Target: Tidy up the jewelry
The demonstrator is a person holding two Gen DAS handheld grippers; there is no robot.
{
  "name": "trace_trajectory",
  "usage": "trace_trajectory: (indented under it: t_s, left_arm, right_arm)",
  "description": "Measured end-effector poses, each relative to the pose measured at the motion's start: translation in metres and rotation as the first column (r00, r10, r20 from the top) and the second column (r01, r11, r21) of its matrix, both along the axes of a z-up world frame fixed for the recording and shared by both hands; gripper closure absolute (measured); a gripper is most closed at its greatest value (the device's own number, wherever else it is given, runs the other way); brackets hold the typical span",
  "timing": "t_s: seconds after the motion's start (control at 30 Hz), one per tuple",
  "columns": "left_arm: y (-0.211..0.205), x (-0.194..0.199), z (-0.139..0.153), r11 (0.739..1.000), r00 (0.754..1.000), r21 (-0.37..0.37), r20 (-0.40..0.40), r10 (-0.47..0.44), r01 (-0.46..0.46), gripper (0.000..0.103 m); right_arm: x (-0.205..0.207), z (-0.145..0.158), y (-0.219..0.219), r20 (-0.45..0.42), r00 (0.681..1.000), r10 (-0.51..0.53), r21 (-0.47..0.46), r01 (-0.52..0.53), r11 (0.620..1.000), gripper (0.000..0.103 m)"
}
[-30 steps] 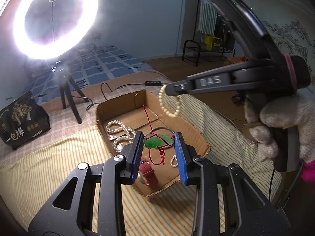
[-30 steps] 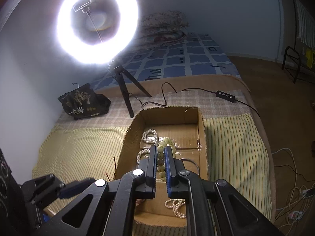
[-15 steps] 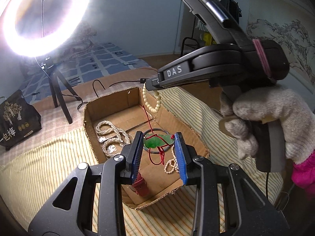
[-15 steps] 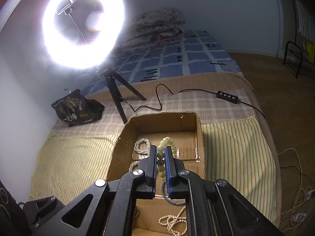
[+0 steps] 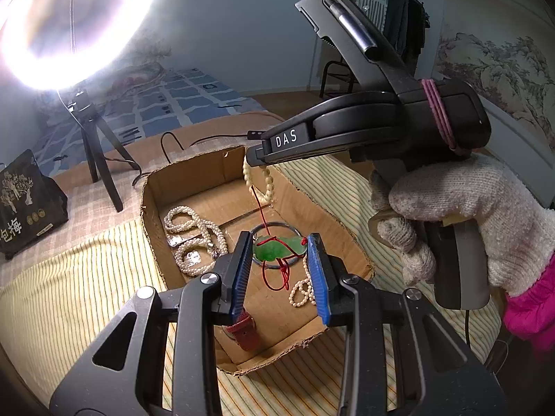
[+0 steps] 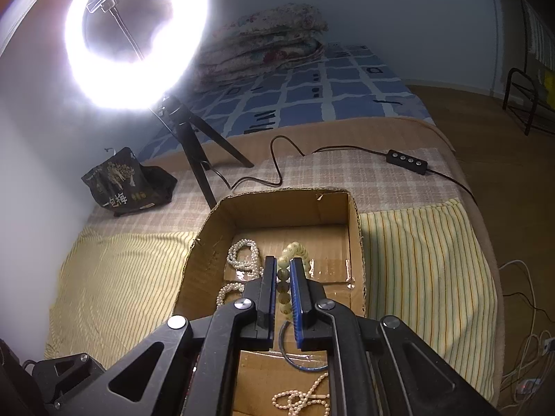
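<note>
1. The red strap (image 5: 244, 329) in the cardboard box (image 5: 194, 180) is partly hidden behind a finger of the left claw (image 5: 281, 270).
2. The silver ring (image 5: 277, 234) shows only in part behind the green stone (image 5: 277, 248).
3. In the right wrist view, part of the bead bracelet (image 6: 285, 279) is hidden between the fingers of the right claw (image 6: 281, 294).
4. The thin pearl chain (image 6: 301, 398) is cut off by the bottom edge.
5. The ring light (image 5: 69, 24) is cut off by the top edge, and its glare is too bright to see into.
6. The small print on the black bag (image 6: 125, 180) is too small to read.
</note>
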State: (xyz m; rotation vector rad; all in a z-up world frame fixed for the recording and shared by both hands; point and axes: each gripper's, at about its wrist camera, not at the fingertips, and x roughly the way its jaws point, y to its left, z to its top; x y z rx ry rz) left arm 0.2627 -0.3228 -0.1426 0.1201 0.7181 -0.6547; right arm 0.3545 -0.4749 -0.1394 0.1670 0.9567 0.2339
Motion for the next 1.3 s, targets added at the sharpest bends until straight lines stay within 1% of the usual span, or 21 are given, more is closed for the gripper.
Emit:
trace_trajectory:
  t_s: [0.07, 0.1, 0.13, 0.17, 0.2, 0.23, 0.27, 0.3, 0.33, 0.37, 0.4, 0.43, 0.47, 0.53, 0.63, 0.87, 1.03, 1.3]
  left_arm:
    - [0.0, 0.0, 0.0, 1.0, 1.0, 0.001, 0.004, 0.002, -0.002, 0.071]
    - [0.0, 0.0, 0.0, 1.0, 1.0, 0.002, 0.008, 0.003, -0.003, 0.071]
    - [0.0, 0.0, 0.0, 1.0, 1.0, 0.003, 0.008, 0.004, -0.004, 0.071]
    - [0.0, 0.0, -0.001, 1.0, 1.0, 0.005, 0.006, 0.004, -0.004, 0.07]
    - [0.0, 0.0, -0.001, 1.0, 1.0, 0.006, 0.004, 0.004, -0.004, 0.067]
    - [0.0, -0.001, -0.001, 1.0, 1.0, 0.007, 0.004, 0.006, -0.006, 0.056]
    - [0.001, -0.002, 0.0, 1.0, 1.0, 0.005, 0.01, 0.009, -0.009, 0.046]
    - [0.002, -0.003, 0.001, 1.0, 1.0, 0.001, 0.017, 0.012, -0.012, 0.044]
    - [0.002, -0.004, 0.001, 1.0, 1.0, -0.001, 0.021, 0.013, -0.013, 0.043]
    - [0.003, -0.005, 0.002, 1.0, 1.0, -0.001, 0.023, 0.012, -0.012, 0.042]
    - [0.003, -0.005, 0.002, 1.0, 1.0, 0.0, 0.022, 0.012, -0.012, 0.041]
    - [0.003, -0.005, 0.003, 1.0, 1.0, 0.001, 0.021, 0.015, -0.015, 0.038]
    - [0.003, -0.004, 0.003, 1.0, 1.0, 0.001, 0.02, 0.018, -0.018, 0.033]
    - [0.004, -0.004, 0.003, 1.0, 1.0, 0.0, 0.02, 0.022, -0.022, 0.031]
    - [0.005, -0.005, 0.004, 1.0, 0.999, 0.003, 0.02, 0.025, -0.025, 0.031]
    - [0.01, -0.012, 0.012, 1.0, 0.999, -0.001, 0.036, 0.028, -0.028, 0.031]
    - [0.017, -0.02, 0.024, 0.999, 0.998, -0.01, 0.053, 0.033, -0.033, 0.031]
    - [0.032, -0.037, 0.046, 0.999, 0.996, -0.026, 0.082, 0.044, -0.042, 0.031]
  right_arm:
    - [0.0, 0.0, 0.0, 0.005, 1.0, 0.001, 0.0, -0.001, 1.0, 0.094]
    - [0.0, 0.001, 0.001, 0.008, 1.0, 0.0, 0.0, 0.0, 1.0, 0.087]
    - [0.001, 0.001, 0.001, 0.011, 1.0, -0.001, 0.0, 0.001, 1.0, 0.078]
    - [0.001, 0.001, 0.001, 0.013, 1.0, -0.003, -0.002, 0.003, 1.0, 0.073]
    - [0.0, 0.002, 0.001, 0.017, 1.0, -0.004, -0.003, 0.004, 1.0, 0.066]
    - [0.0, 0.002, 0.002, 0.021, 1.0, -0.006, -0.007, 0.006, 1.0, 0.055]
    - [-0.001, 0.002, 0.003, 0.025, 1.0, -0.01, -0.016, 0.01, 1.0, 0.048]
    - [-0.001, 0.003, 0.003, 0.031, 0.999, -0.014, -0.025, 0.015, 1.0, 0.034]
    - [-0.002, 0.004, 0.004, 0.039, 0.999, -0.019, -0.032, 0.021, 0.999, 0.026]
    - [-0.003, 0.005, 0.004, 0.047, 0.999, -0.024, -0.038, 0.026, 0.999, 0.023]
    - [-0.003, 0.005, 0.003, 0.052, 0.998, -0.029, -0.043, 0.031, 0.999, 0.018]
    - [-0.003, 0.006, 0.003, 0.054, 0.998, -0.034, -0.046, 0.037, 0.998, 0.014]
    - [-0.003, 0.006, 0.003, 0.056, 0.998, -0.039, -0.048, 0.042, 0.998, 0.013]
    - [-0.004, 0.007, 0.003, 0.056, 0.997, -0.045, -0.049, 0.048, 0.998, 0.012]
    - [-0.004, 0.009, 0.004, 0.058, 0.997, -0.048, -0.064, 0.052, 0.997, 0.007]
    - [-0.014, 0.02, 0.011, 0.082, 0.996, -0.046, -0.067, 0.052, 0.996, 0.006]
    - [-0.023, 0.034, 0.019, 0.103, 0.994, -0.039, -0.078, 0.048, 0.996, 0.006]
    - [-0.043, 0.064, 0.032, 0.153, 0.988, -0.038, -0.092, 0.053, 0.994, 0.004]
